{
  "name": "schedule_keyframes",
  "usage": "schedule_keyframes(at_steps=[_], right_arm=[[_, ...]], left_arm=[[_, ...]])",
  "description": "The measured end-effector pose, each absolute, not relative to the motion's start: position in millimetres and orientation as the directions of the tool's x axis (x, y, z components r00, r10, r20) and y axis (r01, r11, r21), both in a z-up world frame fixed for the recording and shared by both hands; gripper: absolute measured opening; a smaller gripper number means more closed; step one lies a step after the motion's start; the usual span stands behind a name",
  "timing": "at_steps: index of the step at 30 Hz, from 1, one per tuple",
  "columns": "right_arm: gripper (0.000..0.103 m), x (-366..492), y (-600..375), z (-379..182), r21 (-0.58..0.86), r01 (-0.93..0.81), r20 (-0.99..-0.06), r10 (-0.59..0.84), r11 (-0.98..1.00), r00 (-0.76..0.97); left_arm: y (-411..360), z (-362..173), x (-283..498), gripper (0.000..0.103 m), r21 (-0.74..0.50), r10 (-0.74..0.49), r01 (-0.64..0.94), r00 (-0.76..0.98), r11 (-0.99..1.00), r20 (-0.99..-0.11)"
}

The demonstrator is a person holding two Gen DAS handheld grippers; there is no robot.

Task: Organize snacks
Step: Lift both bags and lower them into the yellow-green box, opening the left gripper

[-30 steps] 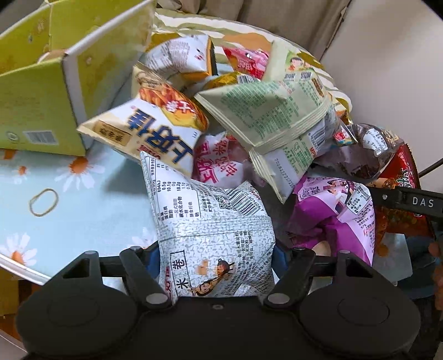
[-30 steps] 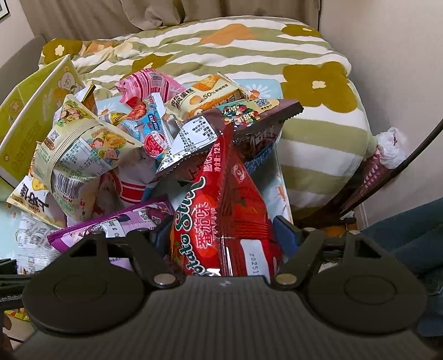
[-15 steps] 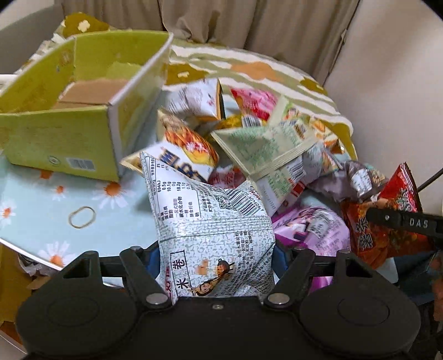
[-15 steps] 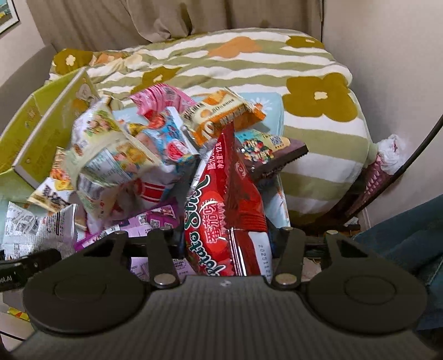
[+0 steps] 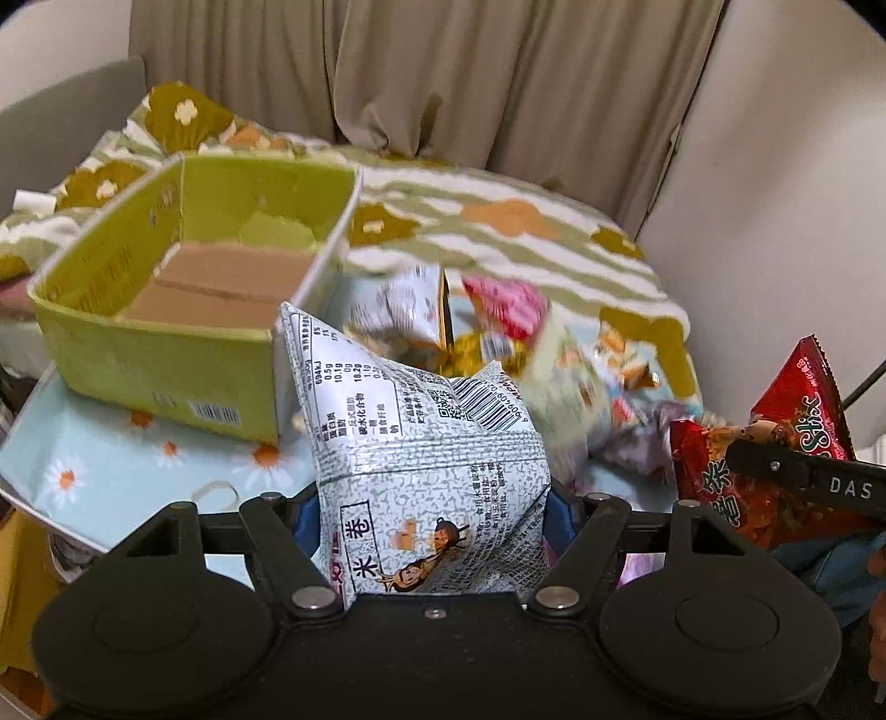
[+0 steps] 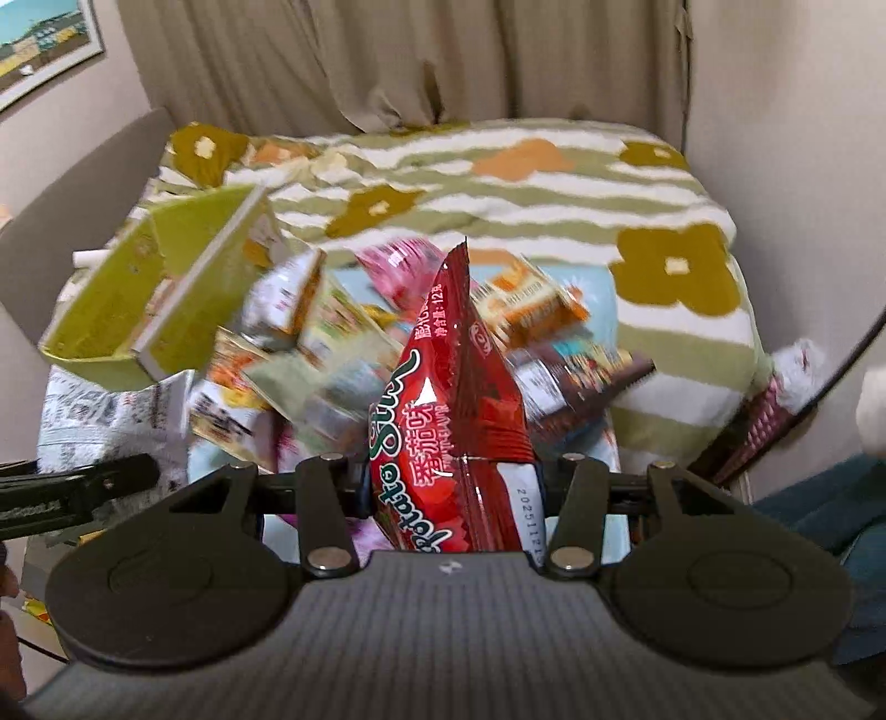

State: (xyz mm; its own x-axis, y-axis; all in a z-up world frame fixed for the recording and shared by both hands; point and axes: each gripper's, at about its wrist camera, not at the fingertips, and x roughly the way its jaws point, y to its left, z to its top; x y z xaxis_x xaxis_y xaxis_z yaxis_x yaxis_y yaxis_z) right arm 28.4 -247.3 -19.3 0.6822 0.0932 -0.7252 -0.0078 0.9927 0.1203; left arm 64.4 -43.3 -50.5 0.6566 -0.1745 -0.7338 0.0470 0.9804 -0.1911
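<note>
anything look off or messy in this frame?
Yes. The snack packets lie in a jumbled heap on the table instead of in the green box, which looks empty. A loose rubber band lies near the table edge. The white packet and red packet are gripped, nothing torn.

Beige curtains (image 5: 498, 83) hang in folds across the back of the room, with plain pale walls (image 6: 786, 111) on either side. Below them lies a bed covered by a blanket (image 6: 554, 183) — green and white stripes with mustard and orange flowers. A framed picture (image 6: 39, 50) hangs on the wall at the upper left of the right wrist view, only partly in frame. The tabletop (image 5: 99, 471) wears a light blue daisy-print cover, and a rubber band (image 5: 213, 490) lies on it — blurred.
</note>
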Motion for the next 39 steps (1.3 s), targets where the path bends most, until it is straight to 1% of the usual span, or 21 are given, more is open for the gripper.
schedule_keyframes(at_steps=[6, 11, 17, 24, 27, 32, 39], right_arm=[[0.063, 46, -218, 16, 0.132, -0.075, -0.674, 0.145, 0.988, 0.725], [0.063, 73, -179, 36, 0.123, -0.118, -0.636, 0.169, 0.985, 0.753], [0.063, 128, -118, 50, 0.140, -0.136, -0.603, 0.193, 0.981, 0.774], [0.063, 208, -40, 50, 0.210, -0.148, -0.602, 0.247, 0.966, 0.759], [0.063, 241, -12, 46, 0.235, -0.131, -0.613, 0.252, 0.963, 0.749], [0.063, 294, 23, 29, 0.275, -0.065, -0.642, 0.233, 0.959, 0.731], [0.063, 336, 33, -14, 0.304, 0.063, -0.708, 0.181, 0.950, 0.683]], left_arm=[[-20, -20, 79, 0.076, -0.177, -0.158, 0.047, 0.709, 0.983, -0.687], [13, -1, 102, 0.076, -0.162, -0.141, 0.044, 0.740, 0.986, -0.657], [72, 17, 147, 0.076, -0.141, -0.110, 0.026, 0.767, 0.990, -0.632], [142, 25, 208, 0.076, -0.111, -0.071, 0.001, 0.776, 0.994, -0.627], [165, 20, 241, 0.077, -0.104, -0.075, 0.011, 0.767, 0.995, -0.637], [187, -6, 302, 0.077, -0.125, -0.136, 0.069, 0.722, 0.990, -0.679], [182, -61, 364, 0.077, -0.101, -0.174, 0.148, 0.649, 0.984, -0.741]])
